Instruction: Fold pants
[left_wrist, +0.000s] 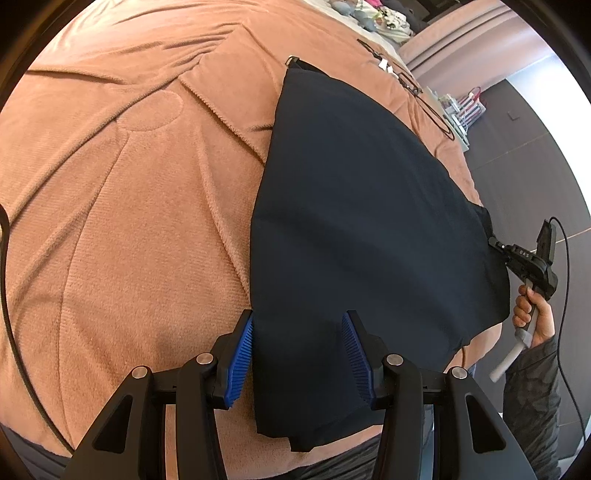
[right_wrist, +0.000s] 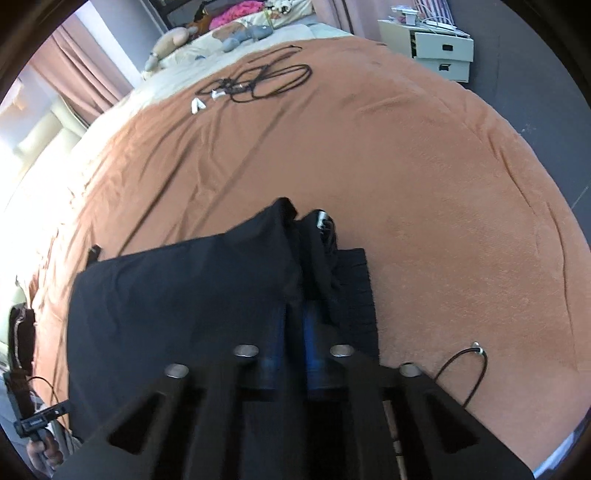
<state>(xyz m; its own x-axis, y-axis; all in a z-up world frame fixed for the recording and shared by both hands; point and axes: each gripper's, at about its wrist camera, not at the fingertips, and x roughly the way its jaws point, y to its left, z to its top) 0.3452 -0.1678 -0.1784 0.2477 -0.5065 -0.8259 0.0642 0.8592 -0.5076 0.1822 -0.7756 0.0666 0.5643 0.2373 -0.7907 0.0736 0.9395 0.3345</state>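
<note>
Dark navy pants (left_wrist: 354, 221) lie folded lengthwise on a tan blanket (left_wrist: 129, 203). My left gripper (left_wrist: 298, 332) is open, its blue pads on either side of the near end of the pants, which droops over the bed edge. In the right wrist view the pants (right_wrist: 177, 295) are lifted at the waistband end. My right gripper (right_wrist: 293, 317) is shut on a bunched fold of the pants; its blue pads (right_wrist: 313, 332) are partly hidden by cloth. The right gripper also shows in the left wrist view (left_wrist: 495, 242), at the far right edge of the pants.
Black cables (right_wrist: 266, 81) and small white items (right_wrist: 197, 105) lie on the far part of the blanket (right_wrist: 424, 184). A loose cable end (right_wrist: 476, 349) lies near my right gripper. White drawers (right_wrist: 439, 48) stand beyond the bed. Pillows and soft toys (right_wrist: 229, 37) sit at the head.
</note>
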